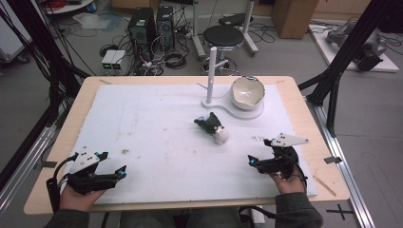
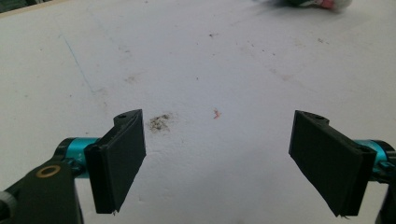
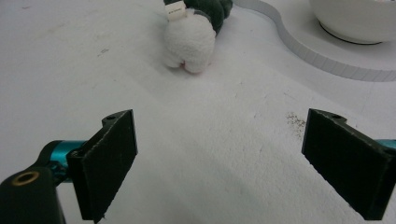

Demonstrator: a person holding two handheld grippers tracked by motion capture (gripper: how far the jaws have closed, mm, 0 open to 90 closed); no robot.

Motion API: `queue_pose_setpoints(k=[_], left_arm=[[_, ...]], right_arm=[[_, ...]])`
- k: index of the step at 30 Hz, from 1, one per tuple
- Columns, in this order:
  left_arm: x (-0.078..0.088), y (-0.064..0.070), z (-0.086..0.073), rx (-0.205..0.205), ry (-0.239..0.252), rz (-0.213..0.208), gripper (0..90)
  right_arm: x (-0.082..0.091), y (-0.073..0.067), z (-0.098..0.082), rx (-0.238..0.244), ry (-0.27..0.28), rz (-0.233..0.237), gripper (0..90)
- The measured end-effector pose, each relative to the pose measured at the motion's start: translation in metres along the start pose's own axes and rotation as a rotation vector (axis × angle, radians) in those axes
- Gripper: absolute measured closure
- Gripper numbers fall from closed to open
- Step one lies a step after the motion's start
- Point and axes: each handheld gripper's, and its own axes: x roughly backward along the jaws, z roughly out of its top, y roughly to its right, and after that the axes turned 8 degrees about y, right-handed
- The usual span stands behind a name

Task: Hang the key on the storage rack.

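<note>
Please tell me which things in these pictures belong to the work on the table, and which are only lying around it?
Belong to the work:
- plush toy, lying mid-table
- white bowl on the white stand
- left gripper and right gripper, both with open jaws

Only lying around:
- black stool
- computer towers
- floor cables
- cardboard box

No legible text, brand, number or sign in any view. Small white tag (image 3: 176, 10) on plush toy (image 3: 189, 44), at 12 o'clock from right gripper jaws: dark marks present, too small to read.
</note>
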Motion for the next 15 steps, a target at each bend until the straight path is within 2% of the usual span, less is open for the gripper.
queue_pose_setpoints(k=[15], left_arm=[[0.0031, -0.0009, -0.0013, -0.013, 0.004, 0.005, 18.9]], right_arm=[[-0.0045, -0.0001, 0.0005, -0.002, -0.001, 0.000, 9.4]])
